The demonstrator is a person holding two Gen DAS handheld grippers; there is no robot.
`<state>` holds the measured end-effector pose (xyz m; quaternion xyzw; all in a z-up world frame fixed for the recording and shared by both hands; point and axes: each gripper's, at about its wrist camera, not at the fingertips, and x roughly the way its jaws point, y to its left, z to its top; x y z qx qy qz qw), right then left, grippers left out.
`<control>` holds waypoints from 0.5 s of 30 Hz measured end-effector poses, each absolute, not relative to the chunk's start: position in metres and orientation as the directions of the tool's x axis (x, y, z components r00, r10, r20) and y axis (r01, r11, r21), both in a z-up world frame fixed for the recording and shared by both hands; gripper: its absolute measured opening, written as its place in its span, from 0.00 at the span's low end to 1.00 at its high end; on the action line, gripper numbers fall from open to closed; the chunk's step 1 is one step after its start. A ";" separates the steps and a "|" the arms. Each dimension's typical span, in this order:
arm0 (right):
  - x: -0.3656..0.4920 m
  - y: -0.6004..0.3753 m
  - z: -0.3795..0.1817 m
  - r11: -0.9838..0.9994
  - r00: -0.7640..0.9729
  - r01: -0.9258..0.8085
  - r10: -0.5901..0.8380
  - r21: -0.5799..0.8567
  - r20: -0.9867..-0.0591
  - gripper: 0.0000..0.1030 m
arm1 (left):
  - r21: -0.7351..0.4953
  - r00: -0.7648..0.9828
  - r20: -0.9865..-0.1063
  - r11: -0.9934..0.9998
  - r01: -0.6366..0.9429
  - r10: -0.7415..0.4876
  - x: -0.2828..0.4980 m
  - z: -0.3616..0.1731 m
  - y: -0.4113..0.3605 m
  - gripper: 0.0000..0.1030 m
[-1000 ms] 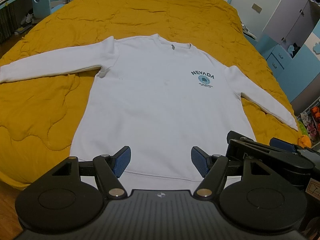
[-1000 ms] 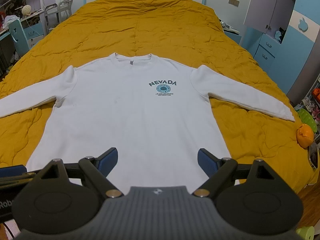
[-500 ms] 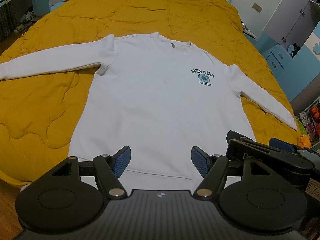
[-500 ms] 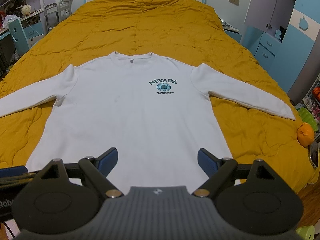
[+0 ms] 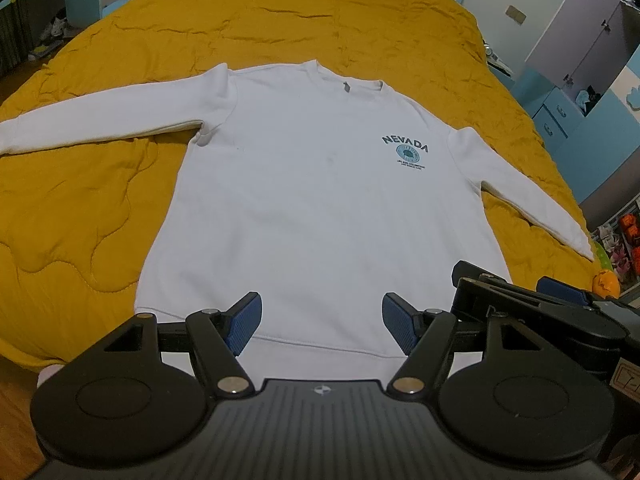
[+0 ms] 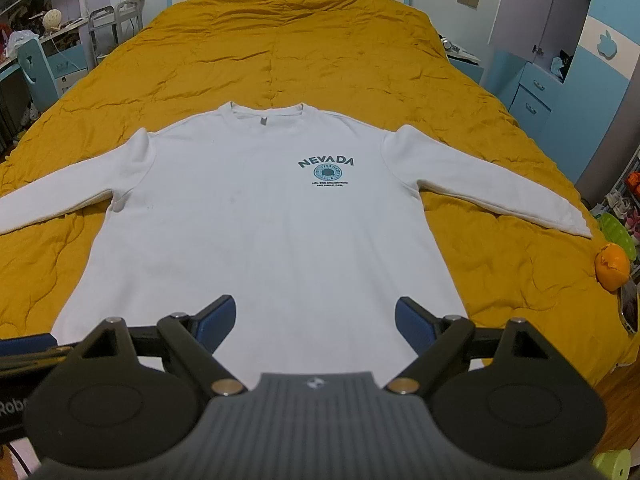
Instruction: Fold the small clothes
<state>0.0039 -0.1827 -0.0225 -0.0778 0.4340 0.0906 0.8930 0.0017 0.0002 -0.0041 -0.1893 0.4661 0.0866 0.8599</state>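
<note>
— Left tongs [image 5: 322,322]?
— Spread wide, blue pads [image 5: 244,322] apart, gripping nothing.
— Right tongs [image 6: 314,326]?
— Likewise agape and empty, held level just beside the left, both pointing forward.

An orange [image 6: 611,266] lies on the mustard quilt [image 6: 280,52].

A white long-sleeved sweatshirt [image 6: 256,232] lies flat and face up on the mustard quilt [image 6: 280,48], unfolded. Its round collar [image 6: 266,109] points toward the far end of the quilt, and its ribbed hem [image 5: 320,346] lies at the quilt's near edge, just ahead of me. Both sleeves are spread out sideways across the quilt; the cuff [image 6: 574,222] on my right reaches close to the quilt's side edge. Teal "NEVADA" lettering [image 6: 326,162] with a round emblem sits on the chest.
</note>
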 end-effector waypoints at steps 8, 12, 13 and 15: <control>0.005 -0.182 -0.025 0.971 0.605 -0.230 0.092 -0.064 -0.791 0.80 | -0.247 0.544 -0.838 0.912 -0.329 -0.031 0.003 -0.005 0.001 0.78; 0.006 -0.182 -0.026 0.971 0.603 -0.230 0.091 -0.063 -0.792 0.80 | -0.248 0.542 -0.840 0.911 -0.329 -0.033 0.004 -0.006 0.002 0.78; 0.005 -0.182 -0.026 0.971 0.603 -0.230 0.091 -0.063 -0.793 0.80 | -0.248 0.541 -0.840 0.911 -0.330 -0.033 0.003 -0.005 0.002 0.78; 0.005 -0.182 -0.028 0.971 0.601 -0.230 0.090 -0.063 -0.794 0.80 | -0.249 0.540 -0.841 0.911 -0.330 -0.034 0.003 -0.006 0.003 0.78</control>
